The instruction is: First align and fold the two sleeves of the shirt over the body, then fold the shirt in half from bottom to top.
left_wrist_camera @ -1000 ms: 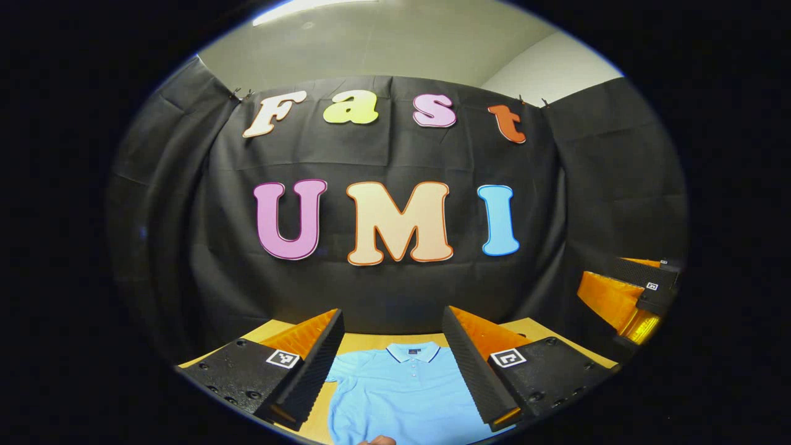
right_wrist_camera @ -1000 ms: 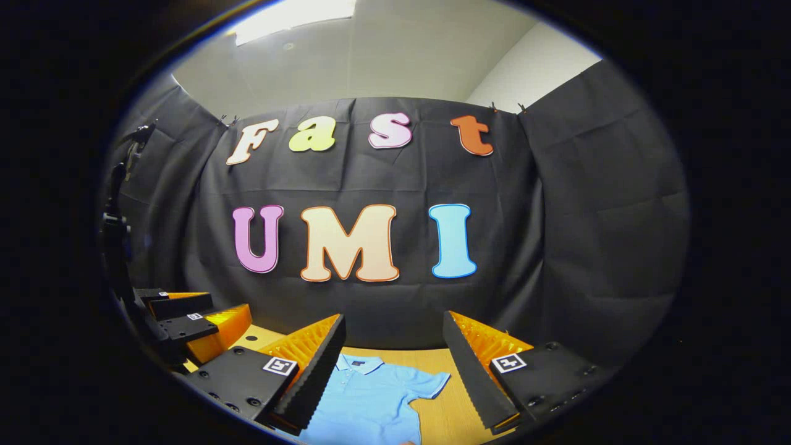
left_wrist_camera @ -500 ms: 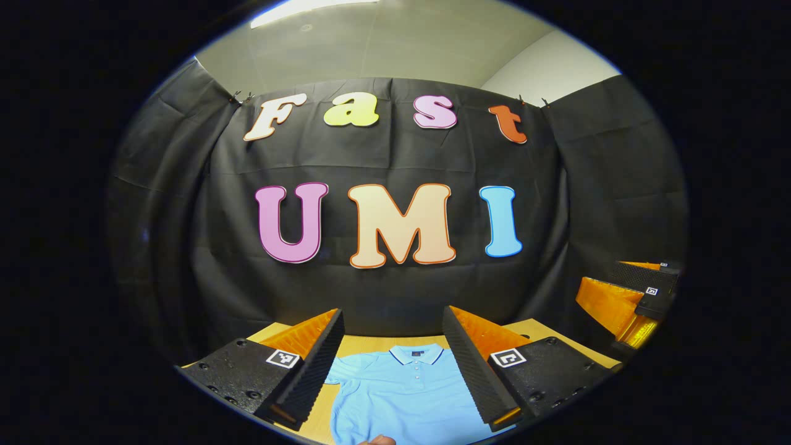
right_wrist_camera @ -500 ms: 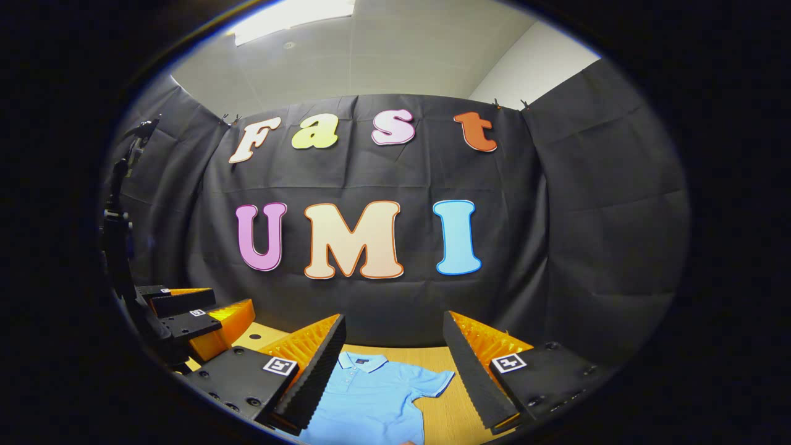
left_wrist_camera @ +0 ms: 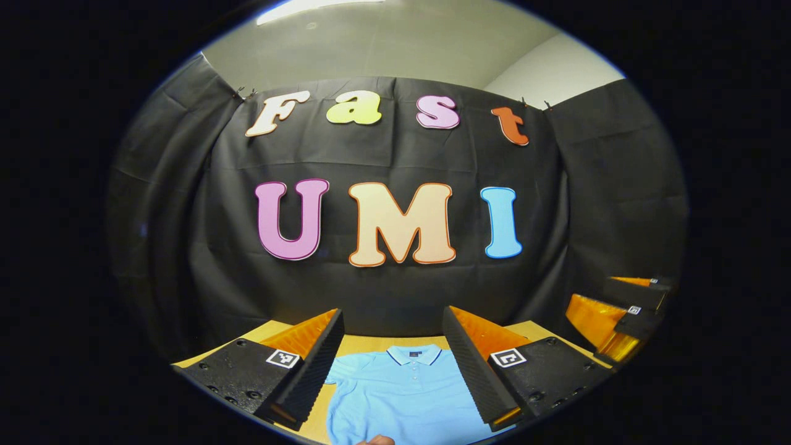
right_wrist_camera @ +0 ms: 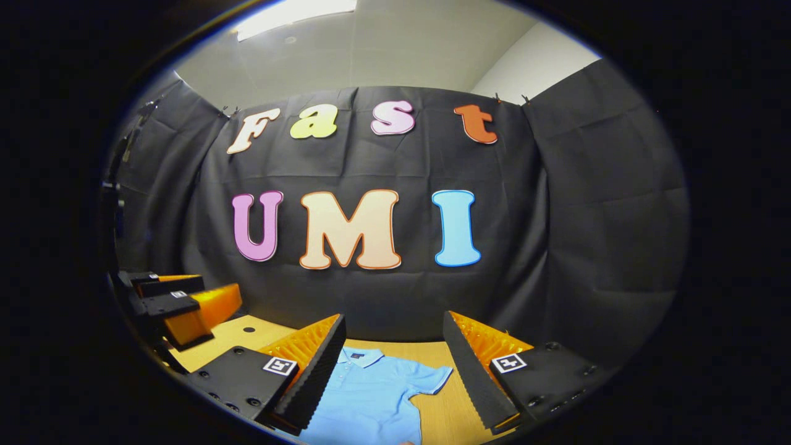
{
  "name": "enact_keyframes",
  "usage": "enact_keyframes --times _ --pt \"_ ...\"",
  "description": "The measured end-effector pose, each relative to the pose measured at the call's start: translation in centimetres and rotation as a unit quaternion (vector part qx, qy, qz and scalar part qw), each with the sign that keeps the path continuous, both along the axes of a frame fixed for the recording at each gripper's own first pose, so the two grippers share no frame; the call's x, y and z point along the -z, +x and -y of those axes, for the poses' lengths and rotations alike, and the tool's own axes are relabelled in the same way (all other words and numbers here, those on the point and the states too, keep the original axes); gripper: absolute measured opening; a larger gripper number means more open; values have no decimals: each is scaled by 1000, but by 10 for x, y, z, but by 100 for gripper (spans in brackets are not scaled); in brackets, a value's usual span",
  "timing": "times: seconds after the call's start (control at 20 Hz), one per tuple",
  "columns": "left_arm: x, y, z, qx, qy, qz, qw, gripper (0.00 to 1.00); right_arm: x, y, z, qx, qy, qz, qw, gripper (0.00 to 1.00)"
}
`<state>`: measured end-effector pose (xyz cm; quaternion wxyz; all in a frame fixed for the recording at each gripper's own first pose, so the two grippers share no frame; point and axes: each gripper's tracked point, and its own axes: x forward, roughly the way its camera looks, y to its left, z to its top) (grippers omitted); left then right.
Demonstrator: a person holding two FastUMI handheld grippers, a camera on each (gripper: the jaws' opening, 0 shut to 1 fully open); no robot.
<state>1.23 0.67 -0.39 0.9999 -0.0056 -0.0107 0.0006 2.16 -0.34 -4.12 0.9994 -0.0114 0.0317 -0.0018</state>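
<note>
- The shirt lies flat on the table, collar at 12 o'clock, hem toward 6 o'clock and running out of sight below.
- In the right gripper view the shirt shows one short sleeve spread out at 3 o'clock from the collar; neither sleeve looks folded yet, so the task seems to be at its start.
- It looks like a light, soft knit: it should drape, bunch and slide on the smooth wood rather than hold a shape.
- Best bet for a hold is the sleeve's cuff edge or shoulder seam, pinching one layer only.
- The left gripper hovers above the shirt, jaws spread wide, holding nothing, touching nothing.
- The right gripper likewise hangs over the shirt's sleeve side, jaws wide apart and empty.
- Each gripper shows off to the side in the other's view, at 3 and 9 o'clock.
</note>
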Motion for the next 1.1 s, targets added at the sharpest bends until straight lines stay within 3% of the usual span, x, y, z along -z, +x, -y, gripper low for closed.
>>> enact_keyframes --times 0.4,0.85,1.1 --pt "-1 21 -20 -7 2 1 1000 95 50 67 19 10 -42 -3 999 100" --pt "6 46 -41 -6 5 -5 1000 96 150 145 51 51 -44 -80 994 99" --pt "21 58 -57 -17 7 -21 1000 95 205 171 71 74 -42 -126 988 99"
